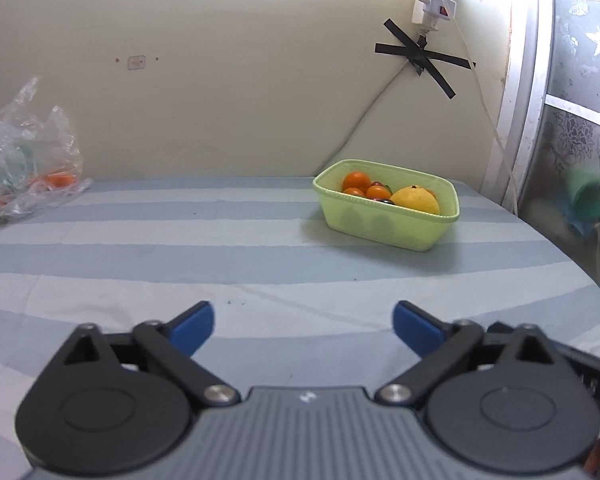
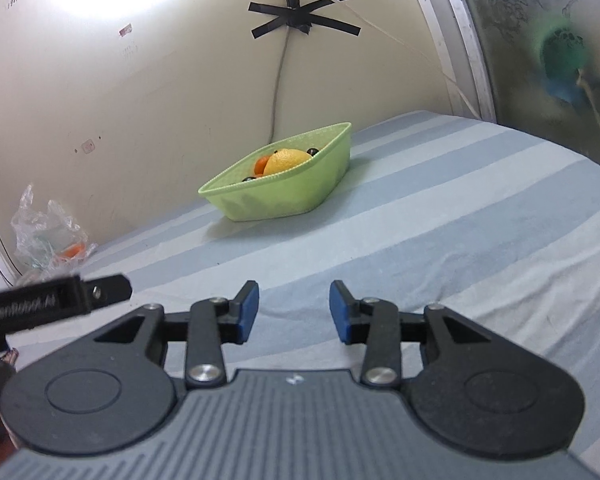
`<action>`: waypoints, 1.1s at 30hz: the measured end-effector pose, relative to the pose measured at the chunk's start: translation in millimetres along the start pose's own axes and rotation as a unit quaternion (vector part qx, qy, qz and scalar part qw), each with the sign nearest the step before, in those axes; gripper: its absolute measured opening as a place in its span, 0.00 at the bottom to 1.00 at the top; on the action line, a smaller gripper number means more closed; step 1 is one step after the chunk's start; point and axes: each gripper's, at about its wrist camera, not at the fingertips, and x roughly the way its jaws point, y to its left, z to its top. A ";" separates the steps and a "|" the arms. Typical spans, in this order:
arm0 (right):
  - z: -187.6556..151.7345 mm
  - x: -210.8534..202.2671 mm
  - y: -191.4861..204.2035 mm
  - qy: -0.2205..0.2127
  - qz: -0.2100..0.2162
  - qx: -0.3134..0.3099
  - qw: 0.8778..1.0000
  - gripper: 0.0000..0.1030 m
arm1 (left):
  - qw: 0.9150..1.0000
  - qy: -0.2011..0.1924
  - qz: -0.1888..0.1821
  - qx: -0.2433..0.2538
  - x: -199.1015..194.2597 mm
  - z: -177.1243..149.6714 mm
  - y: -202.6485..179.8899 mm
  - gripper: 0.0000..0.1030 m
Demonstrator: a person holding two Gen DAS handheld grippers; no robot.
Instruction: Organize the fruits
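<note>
A light green plastic basket (image 1: 384,230) stands on the striped bed near the wall; it also shows in the right wrist view (image 2: 284,194). It holds several small oranges (image 1: 357,181), a large yellow citrus fruit (image 1: 416,199) (image 2: 286,160) and small dark fruits. A clear plastic bag (image 1: 32,160) (image 2: 48,236) with an orange inside lies at the far left by the wall. My left gripper (image 1: 303,326) is open wide and empty, well short of the basket. My right gripper (image 2: 294,312) is open and empty, also well back from the basket.
The bed has a blue and white striped sheet (image 1: 180,260). Cables taped with black tape (image 1: 420,58) run down the wall behind the basket. A window frame (image 1: 520,100) bounds the right side. Part of the left gripper's body (image 2: 56,300) shows at left in the right wrist view.
</note>
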 end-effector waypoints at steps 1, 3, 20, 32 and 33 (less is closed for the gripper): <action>1.1 1.1 0.4 -0.001 0.000 0.001 1.000 0.41 | 1.000 0.000 0.004 0.001 -1.8 -1.1 0.0 1.00; 2.7 3.3 -0.2 -0.002 0.002 0.002 1.000 0.41 | 1.000 0.001 0.009 0.004 -3.3 -2.5 -0.5 1.00; 7.5 29.8 -5.8 0.017 0.015 -0.005 1.000 0.45 | 0.997 -0.009 0.067 0.037 6.6 -7.4 -13.3 1.00; 8.2 31.8 -7.7 0.030 0.025 -0.002 0.999 0.45 | 0.994 0.004 0.099 0.042 22.9 -7.4 -8.6 1.00; 8.3 32.1 -8.0 0.031 0.025 -0.001 0.999 0.45 | 0.994 0.005 0.101 0.041 23.8 -7.4 -7.9 1.00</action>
